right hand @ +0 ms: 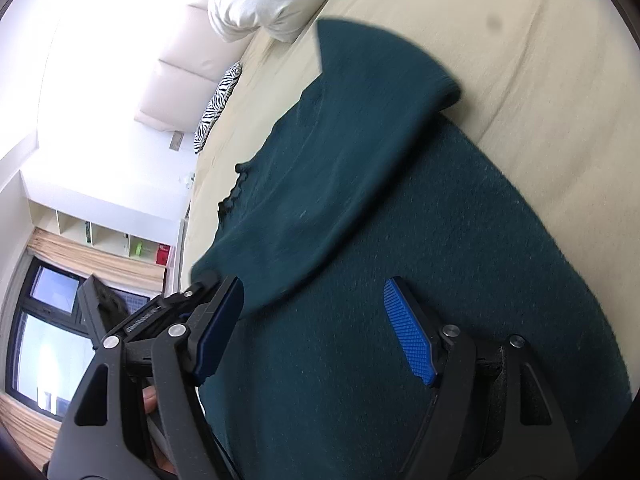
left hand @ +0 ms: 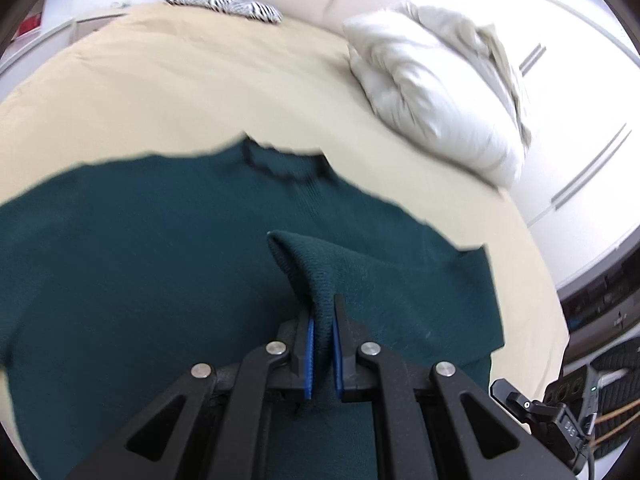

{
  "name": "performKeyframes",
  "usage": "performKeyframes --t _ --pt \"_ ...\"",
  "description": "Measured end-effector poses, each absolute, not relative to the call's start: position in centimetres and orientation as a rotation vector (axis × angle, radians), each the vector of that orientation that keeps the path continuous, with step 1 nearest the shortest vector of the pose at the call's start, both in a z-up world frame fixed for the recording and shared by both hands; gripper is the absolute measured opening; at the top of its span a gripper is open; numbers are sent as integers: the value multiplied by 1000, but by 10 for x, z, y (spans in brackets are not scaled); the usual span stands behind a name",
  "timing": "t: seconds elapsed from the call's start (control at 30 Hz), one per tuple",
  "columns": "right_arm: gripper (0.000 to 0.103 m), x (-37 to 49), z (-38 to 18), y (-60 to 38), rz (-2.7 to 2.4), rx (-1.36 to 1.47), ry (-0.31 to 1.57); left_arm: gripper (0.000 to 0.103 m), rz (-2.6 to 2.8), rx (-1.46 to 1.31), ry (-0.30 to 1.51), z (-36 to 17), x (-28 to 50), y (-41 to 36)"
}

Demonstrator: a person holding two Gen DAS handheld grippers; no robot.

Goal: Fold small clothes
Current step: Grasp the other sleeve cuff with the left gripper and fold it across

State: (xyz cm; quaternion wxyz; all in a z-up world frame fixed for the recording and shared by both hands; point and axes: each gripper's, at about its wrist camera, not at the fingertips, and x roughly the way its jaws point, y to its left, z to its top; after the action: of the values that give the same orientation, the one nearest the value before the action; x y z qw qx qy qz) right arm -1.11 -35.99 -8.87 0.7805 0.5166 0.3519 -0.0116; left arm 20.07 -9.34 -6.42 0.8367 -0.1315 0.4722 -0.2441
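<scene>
One green sweater (left hand: 140, 260) spread on a beige bed (left hand: 160, 100), its lower hem cut off. Left gripper (left hand: 322, 344) clenched on a sweater fold rising toward 12 o'clock. Right gripper (right hand: 316, 328) released, jaws wide, sweater between and beneath; folded sleeve (right hand: 360, 120) at 12 o'clock.

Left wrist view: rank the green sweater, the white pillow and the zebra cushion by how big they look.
1. Green sweater, largest, though it lies nearest the camera.
2. White pillow.
3. Zebra cushion, smallest, but farthest away, so its true size is unsure.
</scene>
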Motion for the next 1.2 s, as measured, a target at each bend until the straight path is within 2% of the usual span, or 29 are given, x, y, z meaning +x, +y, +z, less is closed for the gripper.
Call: performKeyframes --t 0.3,0.67,0.77,0.83,0.93,1.2 --pt "73 24 -103 -392 -37 1296 761 8 -425 -304 968 -69 231 -50" --pt "70 44 -107 -450 -135 1405 628 8 -402 -338 996 -107 233 -42" --pt "61 38 -119 -459 -123 1472 591 8 -403 -352 995 -115 232 -39" --pt "52 35 -122 -461 -121 1454 585 8 -408 -358 988 -116 231 -38" --pt "44 32 -126 -464 -104 1450 574 8 -414 -363 979 -117 228 -35" --pt "37 34 -131 -468 -114 1456 563 8 -420 -397 962 -121 215 -28"
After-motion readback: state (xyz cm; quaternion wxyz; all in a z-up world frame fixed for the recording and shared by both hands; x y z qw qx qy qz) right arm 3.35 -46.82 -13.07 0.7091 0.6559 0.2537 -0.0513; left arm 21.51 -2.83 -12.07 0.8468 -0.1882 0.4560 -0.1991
